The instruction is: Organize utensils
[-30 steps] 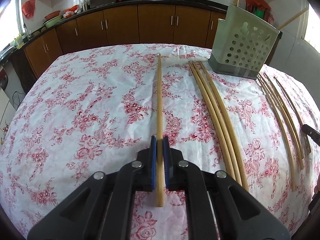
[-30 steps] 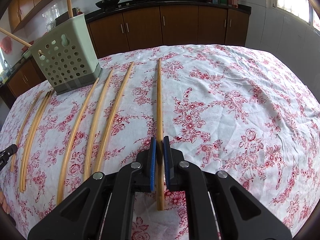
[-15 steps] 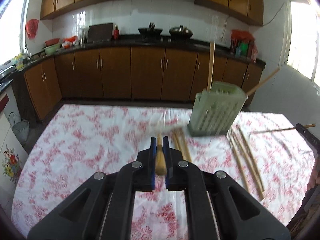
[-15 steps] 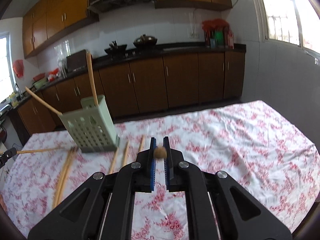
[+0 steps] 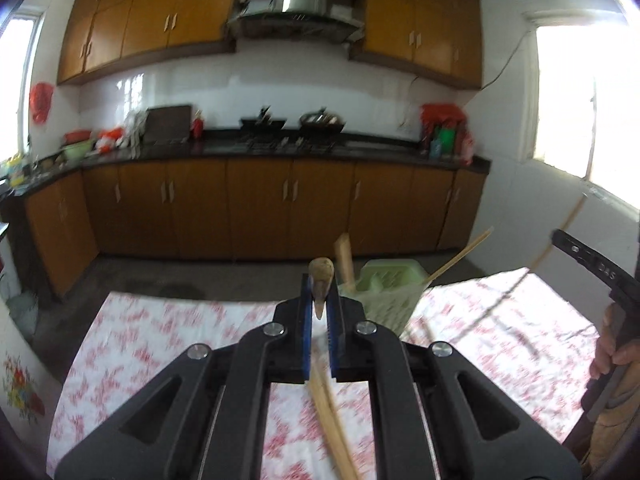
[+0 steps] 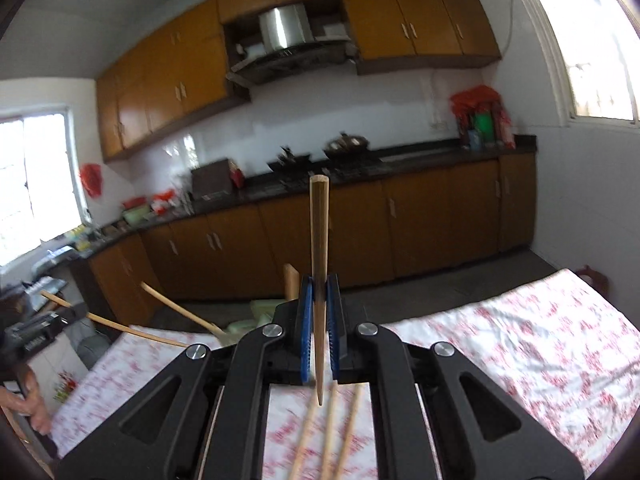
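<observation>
My left gripper [image 5: 320, 294] is shut on a wooden chopstick [image 5: 321, 276], whose blunt end pokes out above the blue pads. Just right of it and beyond stands the pale green perforated holder [image 5: 390, 292] with two chopsticks leaning in it. High above the table, my right gripper [image 6: 319, 292] is shut on another chopstick [image 6: 319, 232], which stands nearly upright. The holder [image 6: 246, 326] is mostly hidden behind its left finger. Loose chopsticks [image 6: 328, 432] lie on the floral tablecloth [image 6: 520, 340] below. Each gripper shows at the edge of the other's view.
The tablecloth [image 5: 160, 340] covers the whole table. A person's hand [image 5: 612, 344] holds the right gripper at the right edge. Brown kitchen cabinets [image 5: 260, 208] and a dark counter with woks stand beyond the table's far edge.
Both grippers have lifted off the table, each with its chopstick, and have tilted up towards level. The table has dropped low in both views and the kitchen wall fills them.
</observation>
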{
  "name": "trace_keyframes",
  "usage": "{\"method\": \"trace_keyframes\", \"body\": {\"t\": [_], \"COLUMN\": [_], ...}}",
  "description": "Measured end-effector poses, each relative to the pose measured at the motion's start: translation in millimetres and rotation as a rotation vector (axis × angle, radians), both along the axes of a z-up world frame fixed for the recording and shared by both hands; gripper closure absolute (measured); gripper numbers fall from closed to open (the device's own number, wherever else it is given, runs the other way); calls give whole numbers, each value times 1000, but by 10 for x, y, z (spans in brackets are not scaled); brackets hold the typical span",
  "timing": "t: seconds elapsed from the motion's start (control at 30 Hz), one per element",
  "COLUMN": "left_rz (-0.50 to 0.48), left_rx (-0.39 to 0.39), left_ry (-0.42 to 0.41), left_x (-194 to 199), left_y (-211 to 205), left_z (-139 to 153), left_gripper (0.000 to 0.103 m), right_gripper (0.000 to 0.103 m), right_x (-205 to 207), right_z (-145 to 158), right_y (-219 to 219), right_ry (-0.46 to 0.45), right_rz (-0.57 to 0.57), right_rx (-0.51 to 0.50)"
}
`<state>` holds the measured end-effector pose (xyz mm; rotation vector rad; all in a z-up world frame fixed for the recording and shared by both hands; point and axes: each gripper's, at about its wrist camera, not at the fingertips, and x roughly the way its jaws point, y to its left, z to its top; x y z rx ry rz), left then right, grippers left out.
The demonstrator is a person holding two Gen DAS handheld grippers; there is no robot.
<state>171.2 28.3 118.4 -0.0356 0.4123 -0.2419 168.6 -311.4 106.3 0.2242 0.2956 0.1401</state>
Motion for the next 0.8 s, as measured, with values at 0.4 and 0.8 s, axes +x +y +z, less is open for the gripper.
{"method": "trace_keyframes", "body": {"t": [0.4,0.8], "left_rz": [13,87], "left_rx": [-56,-143], "left_ry": [-204,-189], "left_x": [137,741], "left_y": [-428,-580], "left_z": [565,96], "left_gripper": [95,95], "right_gripper": [95,95], "right_x": [222,712], "right_z": [369,-105], "right_y": [350,467], "right_ry": [-187,-96], "right_rz": [23,6], "right_rx": [16,-19]}}
